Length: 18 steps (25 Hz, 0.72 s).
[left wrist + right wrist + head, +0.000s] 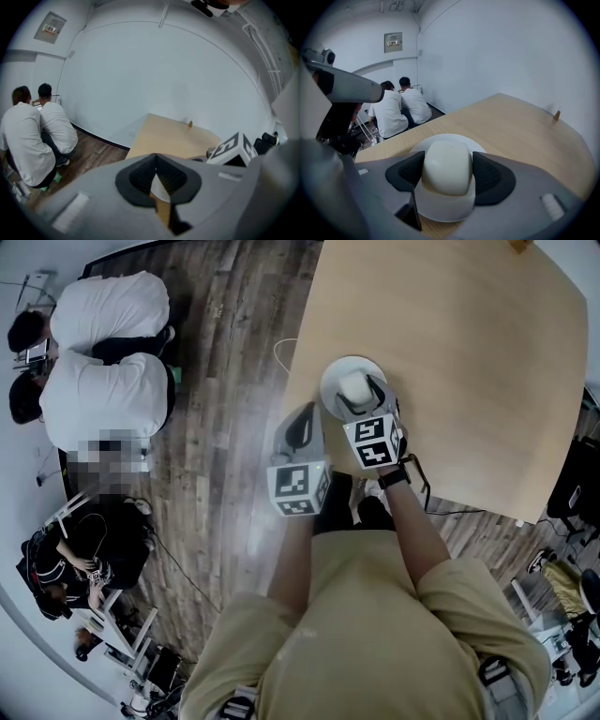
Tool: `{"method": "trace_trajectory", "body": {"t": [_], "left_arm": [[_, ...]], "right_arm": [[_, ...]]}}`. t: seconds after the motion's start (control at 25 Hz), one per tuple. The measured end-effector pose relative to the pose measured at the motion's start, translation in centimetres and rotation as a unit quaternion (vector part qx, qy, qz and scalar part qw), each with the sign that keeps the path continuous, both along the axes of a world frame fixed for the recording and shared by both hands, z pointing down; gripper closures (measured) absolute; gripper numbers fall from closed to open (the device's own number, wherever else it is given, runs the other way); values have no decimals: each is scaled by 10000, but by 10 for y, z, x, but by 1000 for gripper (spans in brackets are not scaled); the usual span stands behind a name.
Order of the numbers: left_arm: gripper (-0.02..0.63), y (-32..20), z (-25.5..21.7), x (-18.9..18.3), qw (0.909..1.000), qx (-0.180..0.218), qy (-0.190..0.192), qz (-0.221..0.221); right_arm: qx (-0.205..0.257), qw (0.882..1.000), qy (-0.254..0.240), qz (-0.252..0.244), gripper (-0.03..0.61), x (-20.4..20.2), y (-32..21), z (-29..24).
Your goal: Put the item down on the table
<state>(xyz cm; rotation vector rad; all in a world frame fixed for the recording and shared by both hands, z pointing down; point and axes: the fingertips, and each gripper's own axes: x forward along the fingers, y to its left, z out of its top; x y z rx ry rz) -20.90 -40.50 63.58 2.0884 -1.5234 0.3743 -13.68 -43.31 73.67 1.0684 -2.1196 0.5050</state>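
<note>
The right tongs [448, 174] clamp a cream domed item [446, 161], a white plate [440, 208] under it, at the near edge of the bench [515, 126]. The left tongs [157, 174] are closed on nothing. The set-down looks close: it wants a gentle settle, then the jaws spread.

A matt cream item [354, 386], smooth white plate [329, 381], pale-wood table [469, 352].

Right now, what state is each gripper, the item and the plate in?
Right gripper: shut on the cream item.
Cream item: held over the plate; contact unclear.
Plate: flat on the table, near its edge.
Left gripper: shut, nothing between its jaws.
</note>
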Motion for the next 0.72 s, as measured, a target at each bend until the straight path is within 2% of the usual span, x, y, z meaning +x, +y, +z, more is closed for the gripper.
{"method": "trace_trajectory", "body": {"t": [0.2,0.32,0.44,0.52,0.72], "left_arm": [[612,3,4,-1,10000,-29,22,-29],[612,9,5,-2,10000,-46,43,-50],[612,17,1,-2,9999,-46,77,-93],[612,23,-4,-1,9999,-20,113,-119],[612,32,-18,6,9998,125,122,-116]], "right_arm": [[-47,9995,314,-17,256,3,2,14],[-75,9994,343,27,256,3,2,18],[-77,9998,171,48,241,2,4,14],[31,10000,-1,35,186,2,6,4],[293,9989,-321,151,186,8,12,-22]]}}
